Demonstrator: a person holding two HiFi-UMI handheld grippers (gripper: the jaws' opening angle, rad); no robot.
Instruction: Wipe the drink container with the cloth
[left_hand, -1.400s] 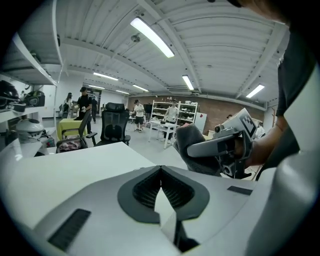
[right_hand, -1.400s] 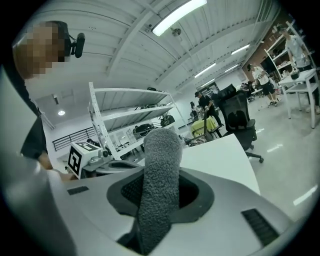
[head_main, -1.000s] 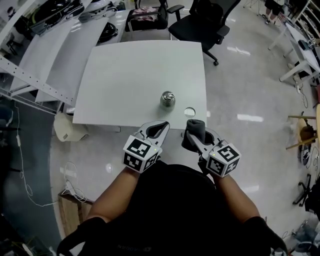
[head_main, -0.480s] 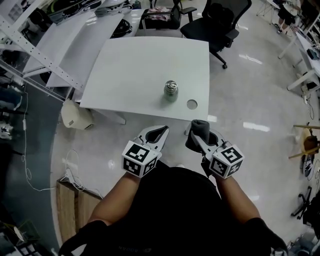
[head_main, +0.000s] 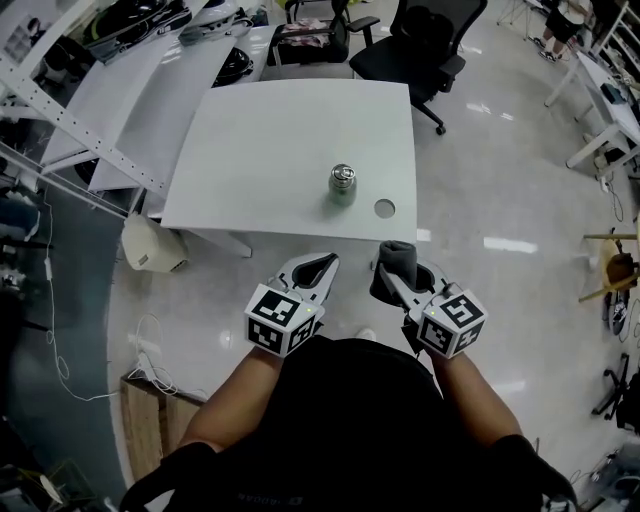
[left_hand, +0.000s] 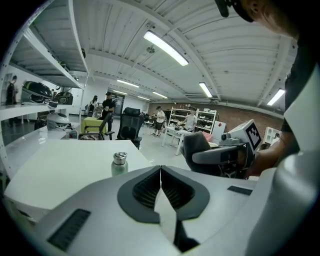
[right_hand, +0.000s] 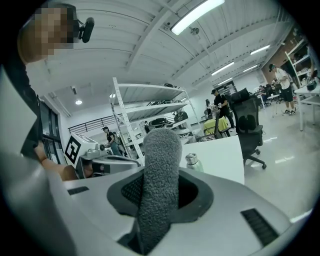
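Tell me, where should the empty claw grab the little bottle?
Probably round the bottle, on its straight body below the shiny cap, coming level from the near edge of the table. It stands upright, close to that edge. The left gripper is shut, so it should open first.

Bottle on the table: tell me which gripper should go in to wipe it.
Right. The right gripper is shut on the cloth, so it can wipe. The left gripper is shut and empty. Both hang short of the table, about equally far from the bottle.
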